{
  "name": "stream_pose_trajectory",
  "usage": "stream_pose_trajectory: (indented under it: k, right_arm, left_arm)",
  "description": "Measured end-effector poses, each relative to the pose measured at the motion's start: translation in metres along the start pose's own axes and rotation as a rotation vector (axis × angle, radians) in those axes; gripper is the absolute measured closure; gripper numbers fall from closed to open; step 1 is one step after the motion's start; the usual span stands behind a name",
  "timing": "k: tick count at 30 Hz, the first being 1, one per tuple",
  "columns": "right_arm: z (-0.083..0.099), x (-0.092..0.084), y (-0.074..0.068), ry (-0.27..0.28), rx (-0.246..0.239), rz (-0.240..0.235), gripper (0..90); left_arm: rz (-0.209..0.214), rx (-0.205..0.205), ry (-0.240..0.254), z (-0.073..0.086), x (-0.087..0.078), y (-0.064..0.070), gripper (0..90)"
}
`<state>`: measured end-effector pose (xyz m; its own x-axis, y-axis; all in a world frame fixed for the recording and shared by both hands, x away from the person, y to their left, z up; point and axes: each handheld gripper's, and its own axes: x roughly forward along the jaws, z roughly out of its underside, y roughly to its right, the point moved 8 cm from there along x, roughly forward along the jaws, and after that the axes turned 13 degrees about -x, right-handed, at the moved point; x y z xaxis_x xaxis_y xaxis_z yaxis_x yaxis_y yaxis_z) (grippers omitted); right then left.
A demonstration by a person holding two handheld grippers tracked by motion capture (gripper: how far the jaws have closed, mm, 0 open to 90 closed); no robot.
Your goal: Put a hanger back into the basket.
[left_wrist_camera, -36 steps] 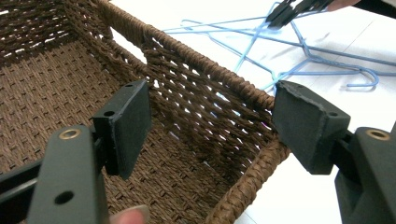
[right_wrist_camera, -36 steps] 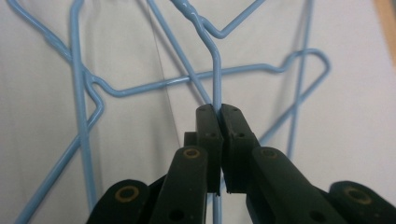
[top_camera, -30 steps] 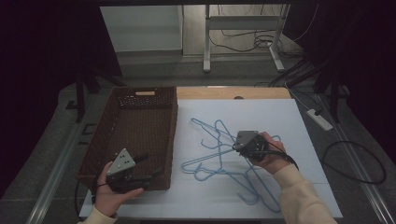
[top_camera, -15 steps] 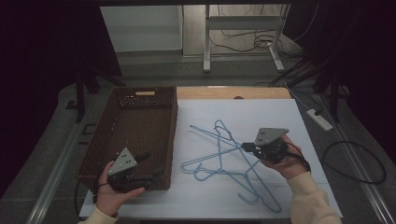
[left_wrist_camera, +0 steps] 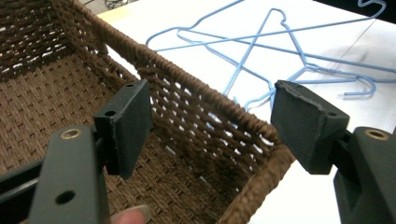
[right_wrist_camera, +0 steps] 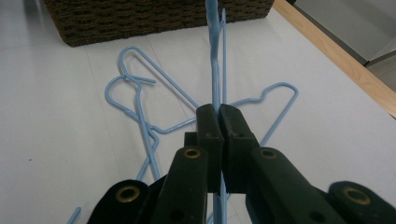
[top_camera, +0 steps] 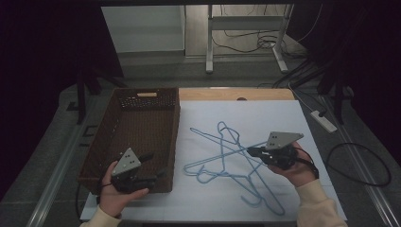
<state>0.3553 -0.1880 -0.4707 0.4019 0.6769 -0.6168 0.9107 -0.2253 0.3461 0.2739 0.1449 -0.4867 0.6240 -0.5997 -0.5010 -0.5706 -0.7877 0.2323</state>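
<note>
A tangle of blue wire hangers (top_camera: 222, 150) lies on the white table top (top_camera: 274, 118), right of a brown wicker basket (top_camera: 142, 101). My right gripper (top_camera: 249, 151) is at the tangle's right side, shut on one hanger's wire. In the right gripper view that wire (right_wrist_camera: 214, 56) runs up from between the closed pads of the right gripper (right_wrist_camera: 219, 112), and other hangers (right_wrist_camera: 140, 102) lie flat beneath. My left gripper (top_camera: 153, 166) stands open at the basket's near right corner. Its jaws straddle the basket wall (left_wrist_camera: 201, 100) without touching: left gripper (left_wrist_camera: 210, 109).
The basket holds nothing that I can see. A wooden strip (top_camera: 236, 93) borders the table's far edge. A power strip (top_camera: 324, 120) and cables lie on the floor to the right. Bare white table lies right of and in front of the hangers.
My right gripper has moved to the right and slightly up, staying closed on the hanger wire and dragging the tangle with it. The left hand has kept still at the basket.
</note>
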Motion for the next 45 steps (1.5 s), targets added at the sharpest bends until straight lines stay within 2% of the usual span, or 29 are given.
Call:
stream_pose_trajectory:
  k: [9,17,24,30,34,40,45]
  right_arm:
    - [-0.004,-0.006,-0.003,0.043,0.027,-0.017,87.5]
    - [-0.006,-0.008,-0.005,0.07,0.05,-0.041,87.5]
    - [-0.007,-0.009,-0.006,0.085,0.062,-0.056,87.5]
    - [-0.007,-0.01,-0.006,0.092,0.072,-0.065,87.5]
    - [-0.007,-0.009,-0.006,0.094,0.076,-0.07,87.5]
    - [-0.008,-0.009,-0.007,0.097,0.077,-0.08,87.5]
    - [-0.01,-0.011,-0.007,0.111,0.08,-0.089,87.5]
  left_arm:
    - [0.025,0.027,0.006,-0.019,0.009,0.015,29.2]
    - [0.045,0.043,-0.01,-0.033,0.022,0.024,29.2]
    - [0.07,0.08,-0.035,-0.049,0.04,0.035,29.4]
    - [0.104,0.083,-0.056,-0.063,0.058,0.041,30.2]
    - [0.112,0.096,-0.069,-0.07,0.07,0.043,30.6]
    - [0.119,0.128,-0.095,-0.073,0.084,0.044,31.1]
    - [0.142,0.172,-0.127,-0.074,0.098,0.05,31.8]
